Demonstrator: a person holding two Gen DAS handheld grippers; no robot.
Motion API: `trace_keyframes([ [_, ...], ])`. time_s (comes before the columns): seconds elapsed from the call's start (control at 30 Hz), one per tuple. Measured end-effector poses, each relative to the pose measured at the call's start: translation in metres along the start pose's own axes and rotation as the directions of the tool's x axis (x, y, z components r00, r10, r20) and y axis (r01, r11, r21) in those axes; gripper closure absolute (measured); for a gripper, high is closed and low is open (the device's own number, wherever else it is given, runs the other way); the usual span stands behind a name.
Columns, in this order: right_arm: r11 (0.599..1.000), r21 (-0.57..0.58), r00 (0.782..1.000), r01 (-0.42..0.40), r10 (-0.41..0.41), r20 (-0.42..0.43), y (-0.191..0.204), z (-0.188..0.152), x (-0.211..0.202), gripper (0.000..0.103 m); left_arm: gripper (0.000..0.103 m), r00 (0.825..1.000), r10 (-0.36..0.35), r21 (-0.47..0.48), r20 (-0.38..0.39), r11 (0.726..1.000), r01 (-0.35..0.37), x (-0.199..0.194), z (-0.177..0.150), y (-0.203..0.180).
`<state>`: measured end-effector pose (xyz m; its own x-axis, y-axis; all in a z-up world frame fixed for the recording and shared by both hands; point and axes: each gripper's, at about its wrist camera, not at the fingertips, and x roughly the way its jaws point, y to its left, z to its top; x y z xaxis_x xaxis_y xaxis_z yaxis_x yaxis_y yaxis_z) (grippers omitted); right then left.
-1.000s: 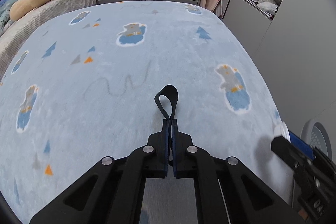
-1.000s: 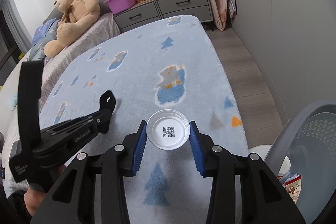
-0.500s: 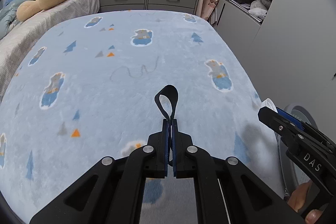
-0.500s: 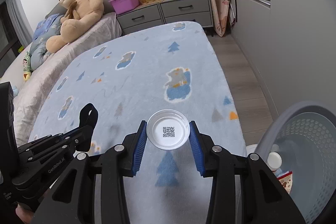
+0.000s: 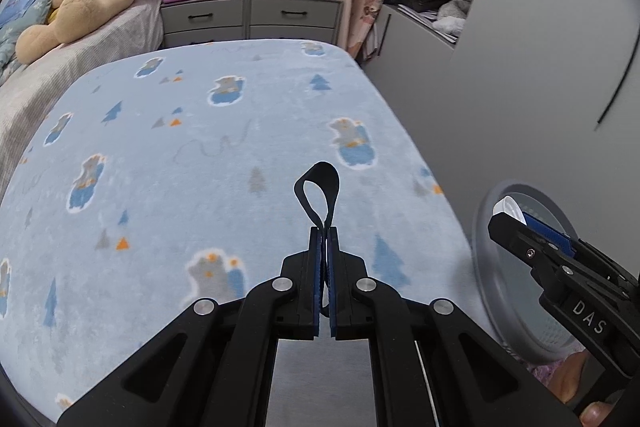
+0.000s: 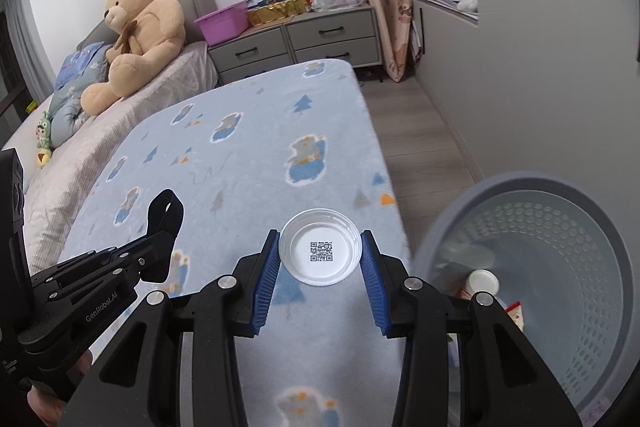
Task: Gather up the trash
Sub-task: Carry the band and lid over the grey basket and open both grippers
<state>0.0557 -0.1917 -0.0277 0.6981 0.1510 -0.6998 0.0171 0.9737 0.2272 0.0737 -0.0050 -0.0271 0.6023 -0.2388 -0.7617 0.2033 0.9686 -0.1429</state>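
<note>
Since the earlier frames both tools have drawn back toward the near right of the bed, so that more of the blue blanket [image 6: 248, 163] shows and the grey basket [image 6: 568, 267] fills much more of the right wrist view.

The white plastic lid [image 6: 319, 253], round and printed with a square code, sits gripped by its rim between the blue pads of the right tool [image 6: 319, 259], held above the near right edge of the blanket, just left of the basket. In the left wrist view the same lid shows only as a white edge at the tip of that tool, in front of the basket's opening.

The left tool [image 5: 324, 259] is closed tight on a black strap [image 5: 318, 193], whose loop stands up past the fingertips above the blanket.

The basket stands on the floor beside the bed; inside it lie a white-capped bottle [image 6: 483, 282] and a red and white wrapper [image 6: 514, 311].

Farther off, a large teddy bear [image 6: 140, 35] sits on the bed at the far left, and a grey dresser [image 6: 296, 39] against the far wall carries a purple tub [image 6: 224, 23].
</note>
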Motion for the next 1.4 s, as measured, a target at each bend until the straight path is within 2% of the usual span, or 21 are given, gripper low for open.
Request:
trace_keyframes([
  [0.27,0.993,0.083,0.997,0.079,-0.081,0.02,-0.057,-0.011,-0.03,0.064,0.1,0.996,-0.085,0.105,-0.022,0.991,0.087,0.009,-0.002,-0.068],
  [0.57,0.968,0.181,0.984,0.172,-0.175,0.004,-0.125,-0.024,-0.05,0.063,0.1,0.981,-0.176,0.213,-0.08,0.959,0.189,0.031,-0.002,-0.148],
  [0.77,0.953,0.229,0.98,0.196,-0.197,-0.019,-0.156,-0.033,-0.051,0.063,0.1,0.969,-0.212,0.249,-0.128,0.939,0.238,0.047,-0.002,-0.184],
  [1.17,0.944,0.272,0.983,0.185,-0.183,-0.031,-0.189,-0.042,-0.051,0.063,0.099,0.969,-0.195,0.299,-0.15,0.925,0.233,0.06,-0.006,-0.219],
  [1.2,0.944,0.271,0.982,0.185,-0.184,-0.029,-0.19,-0.042,-0.052,0.063,0.092,0.969,-0.194,0.3,-0.15,0.926,0.231,0.06,-0.006,-0.22],
  [1.23,0.945,0.271,0.982,0.185,-0.185,-0.027,-0.19,-0.041,-0.053,0.059,0.077,0.969,-0.194,0.297,-0.151,0.926,0.232,0.06,-0.006,-0.221],
  [1.27,0.945,0.27,0.982,0.185,-0.186,-0.023,-0.191,-0.041,-0.054,0.056,0.068,0.971,-0.188,0.294,-0.145,0.929,0.224,0.059,-0.006,-0.221],
  [1.3,0.945,0.27,0.982,0.185,-0.187,-0.018,-0.191,-0.041,-0.056,0.049,0.054,0.975,-0.18,0.292,-0.134,0.933,0.212,0.058,-0.005,-0.221],
  [1.33,0.945,0.27,0.982,0.186,-0.19,-0.013,-0.191,-0.041,-0.057,0.043,0.052,0.976,-0.175,0.291,-0.126,0.935,0.205,0.058,-0.005,-0.22],
  [1.4,0.944,0.269,0.981,0.19,-0.196,-0.005,-0.191,-0.042,-0.06,0.042,0.052,0.979,-0.167,0.291,-0.119,0.937,0.195,0.056,-0.004,-0.22],
])
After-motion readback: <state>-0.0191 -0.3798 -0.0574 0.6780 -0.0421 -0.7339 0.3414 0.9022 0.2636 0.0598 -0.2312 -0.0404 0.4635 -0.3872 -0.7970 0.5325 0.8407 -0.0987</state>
